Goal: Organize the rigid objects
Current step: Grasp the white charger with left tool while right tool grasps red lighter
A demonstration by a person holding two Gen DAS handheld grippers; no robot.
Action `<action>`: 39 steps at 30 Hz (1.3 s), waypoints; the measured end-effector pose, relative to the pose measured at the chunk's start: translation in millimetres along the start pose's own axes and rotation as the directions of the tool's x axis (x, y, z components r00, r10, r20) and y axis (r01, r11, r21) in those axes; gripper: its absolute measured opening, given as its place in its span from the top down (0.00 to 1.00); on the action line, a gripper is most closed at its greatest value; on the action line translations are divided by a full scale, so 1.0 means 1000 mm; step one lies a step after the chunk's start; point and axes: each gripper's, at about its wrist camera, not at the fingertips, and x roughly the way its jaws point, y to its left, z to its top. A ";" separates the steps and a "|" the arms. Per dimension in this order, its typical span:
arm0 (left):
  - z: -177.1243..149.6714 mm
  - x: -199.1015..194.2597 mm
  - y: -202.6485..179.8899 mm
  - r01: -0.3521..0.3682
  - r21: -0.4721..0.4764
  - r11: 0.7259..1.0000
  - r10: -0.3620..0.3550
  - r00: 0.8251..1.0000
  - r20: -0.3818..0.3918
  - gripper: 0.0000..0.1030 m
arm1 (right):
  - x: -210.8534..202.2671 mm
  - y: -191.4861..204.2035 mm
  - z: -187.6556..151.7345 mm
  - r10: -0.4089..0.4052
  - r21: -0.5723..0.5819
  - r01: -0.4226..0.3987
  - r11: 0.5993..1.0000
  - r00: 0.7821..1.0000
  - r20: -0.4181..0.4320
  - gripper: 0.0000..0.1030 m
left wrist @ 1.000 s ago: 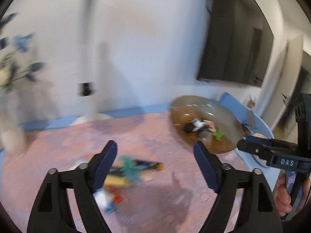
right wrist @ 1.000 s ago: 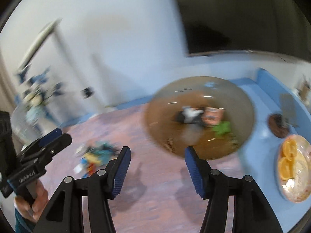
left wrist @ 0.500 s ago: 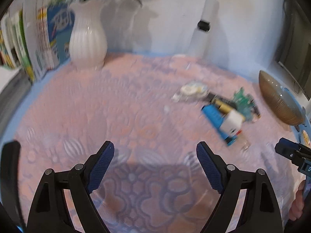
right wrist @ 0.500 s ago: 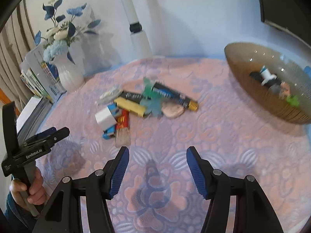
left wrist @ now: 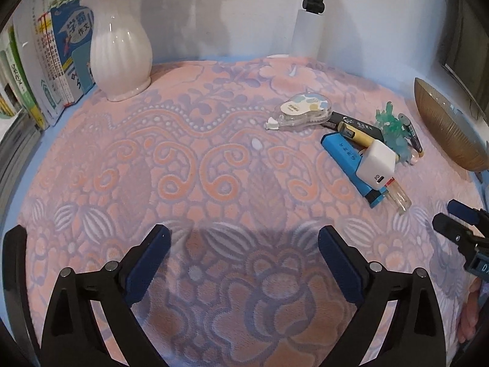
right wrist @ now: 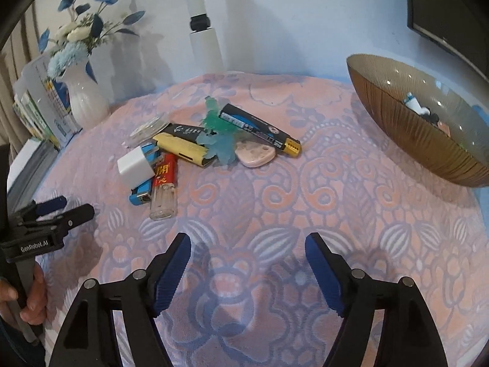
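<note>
On the patterned pink worktop, we see a small clutter pile beside the brown bowl. Our left gripper and right gripper hover released, holding nothing.

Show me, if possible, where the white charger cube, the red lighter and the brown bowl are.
white charger cube [right wrist: 135, 167]: right wrist view, on its top face.
red lighter [right wrist: 165, 173]: right wrist view, on the red printed body.
brown bowl [right wrist: 406, 128]: right wrist view, on its ribbed outer wall.

The bowl runs off the right edge, its contents too small to name, and the charger hides part of the blue lighter.
</note>
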 end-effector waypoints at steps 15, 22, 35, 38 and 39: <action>-0.001 -0.006 -0.013 0.012 0.060 0.998 -0.013 1.000 0.015 0.06 | 0.014 0.017 -0.002 -0.118 -0.095 0.103 0.990 0.979 -0.167 0.01; 0.023 0.002 -0.063 0.095 0.162 0.982 -0.091 0.995 -0.031 0.05 | 0.011 0.049 0.018 -0.078 -0.229 0.031 0.973 0.978 -0.195 0.32; 0.044 0.015 -0.084 0.194 0.245 0.950 -0.213 0.975 0.057 0.69 | 0.044 0.070 0.038 0.071 -0.223 -0.092 0.971 0.992 -0.103 0.62; 0.043 0.019 -0.084 0.195 0.245 0.950 -0.213 0.976 0.050 0.77 | 0.046 0.075 0.038 0.090 -0.217 -0.103 0.971 0.993 -0.073 0.79; 0.043 0.017 -0.082 0.199 0.237 0.951 -0.217 0.975 0.050 0.77 | 0.044 0.076 0.036 0.087 -0.220 -0.100 0.970 0.994 -0.067 0.79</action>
